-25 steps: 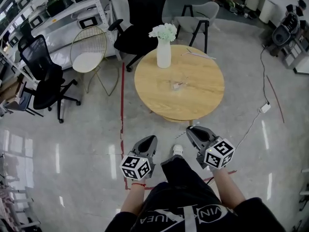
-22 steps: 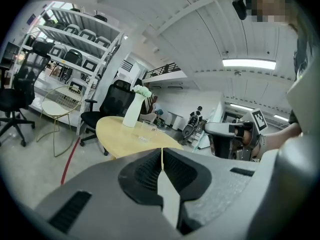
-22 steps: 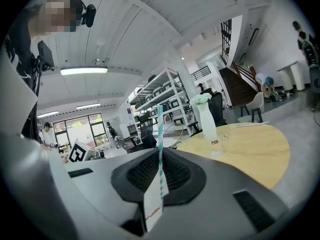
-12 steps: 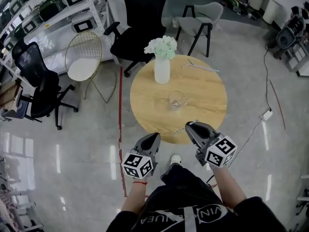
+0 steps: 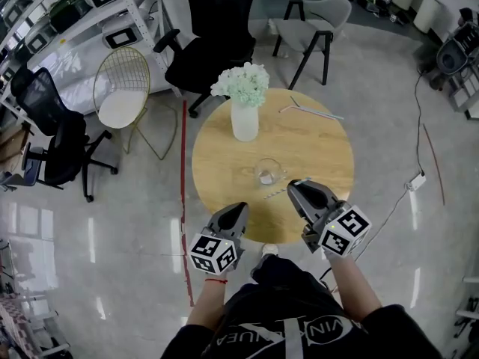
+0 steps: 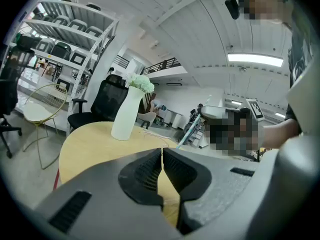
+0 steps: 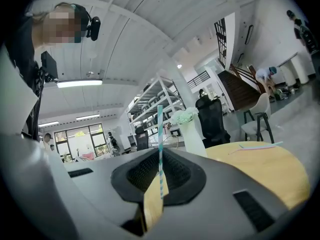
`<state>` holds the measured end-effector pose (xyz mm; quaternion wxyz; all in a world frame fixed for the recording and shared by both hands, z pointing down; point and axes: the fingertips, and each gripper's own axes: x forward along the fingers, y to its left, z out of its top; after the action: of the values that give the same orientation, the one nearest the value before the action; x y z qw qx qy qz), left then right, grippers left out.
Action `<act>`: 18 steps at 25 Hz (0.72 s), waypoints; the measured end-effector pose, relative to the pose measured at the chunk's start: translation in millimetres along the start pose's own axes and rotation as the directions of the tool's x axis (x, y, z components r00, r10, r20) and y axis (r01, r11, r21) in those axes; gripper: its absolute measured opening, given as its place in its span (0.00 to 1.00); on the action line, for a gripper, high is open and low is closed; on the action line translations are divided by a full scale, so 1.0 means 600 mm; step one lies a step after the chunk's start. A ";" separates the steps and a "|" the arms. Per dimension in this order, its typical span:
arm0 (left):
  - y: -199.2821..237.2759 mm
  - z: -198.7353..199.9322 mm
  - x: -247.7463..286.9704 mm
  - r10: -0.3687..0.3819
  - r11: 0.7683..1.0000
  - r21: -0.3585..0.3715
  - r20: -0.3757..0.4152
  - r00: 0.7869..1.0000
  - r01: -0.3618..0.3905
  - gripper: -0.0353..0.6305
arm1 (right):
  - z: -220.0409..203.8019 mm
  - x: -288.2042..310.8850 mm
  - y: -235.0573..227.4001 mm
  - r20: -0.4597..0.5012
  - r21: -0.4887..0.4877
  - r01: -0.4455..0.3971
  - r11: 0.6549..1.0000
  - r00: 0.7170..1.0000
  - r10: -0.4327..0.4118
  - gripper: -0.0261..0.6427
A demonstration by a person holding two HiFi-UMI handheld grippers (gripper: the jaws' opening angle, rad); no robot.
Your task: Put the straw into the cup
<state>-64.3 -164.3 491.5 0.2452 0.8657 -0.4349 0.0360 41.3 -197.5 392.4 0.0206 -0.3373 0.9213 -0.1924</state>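
Observation:
A clear glass cup [image 5: 266, 172] stands near the middle of the round wooden table [image 5: 322, 155]. My right gripper [image 5: 296, 188] hovers over the table's near edge, just right of the cup, shut on a teal-and-white striped straw [image 5: 278, 193] that sticks out toward the left. In the right gripper view the straw [image 7: 160, 149] stands upright between the closed jaws of the right gripper [image 7: 160, 159]. My left gripper [image 5: 238, 209] is at the table's near edge, left of the cup, and in its own view the left gripper [image 6: 162, 154] is shut with nothing in it.
A white vase with pale flowers [image 5: 243, 103] stands behind the cup. Spare straws [image 5: 310, 111] lie at the table's far right. A black office chair [image 5: 217, 21], a grey chair [image 5: 318, 17] and a wire chair [image 5: 123, 88] ring the table. A cable [image 5: 415, 178] runs across the floor at the right.
The person has walked up to the table. Both grippers, earlier over the floor short of the table, now reach its near edge. The straw stays in the right gripper.

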 end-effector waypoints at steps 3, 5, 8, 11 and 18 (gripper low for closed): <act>0.008 0.006 0.025 0.010 1.000 0.007 -0.010 1.000 -0.010 0.08 | 0.018 0.005 -0.031 0.031 0.013 0.002 1.000 1.000 -0.003 0.07; 0.014 0.010 0.037 0.020 1.000 0.014 -0.015 1.000 -0.020 0.08 | 0.027 0.010 -0.048 0.051 0.022 0.001 1.000 0.999 -0.002 0.07; 0.018 0.014 0.049 0.031 0.999 0.021 -0.023 0.999 -0.030 0.08 | 0.029 0.017 -0.071 0.064 0.034 0.005 0.999 0.998 -0.008 0.07; 0.020 0.009 0.052 0.039 0.999 0.022 -0.040 0.998 -0.038 0.08 | 0.016 0.024 -0.085 0.054 0.045 0.011 0.999 0.998 -0.013 0.07; 0.034 -0.006 0.071 0.036 0.999 0.007 -0.079 0.996 -0.036 0.08 | -0.021 0.048 -0.109 0.021 0.070 0.035 0.997 0.999 -0.037 0.07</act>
<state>-52.9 -204.3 514.5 0.2594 0.8562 -0.4402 0.0760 57.2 -257.1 430.9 0.0391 -0.3549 0.9076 -0.2211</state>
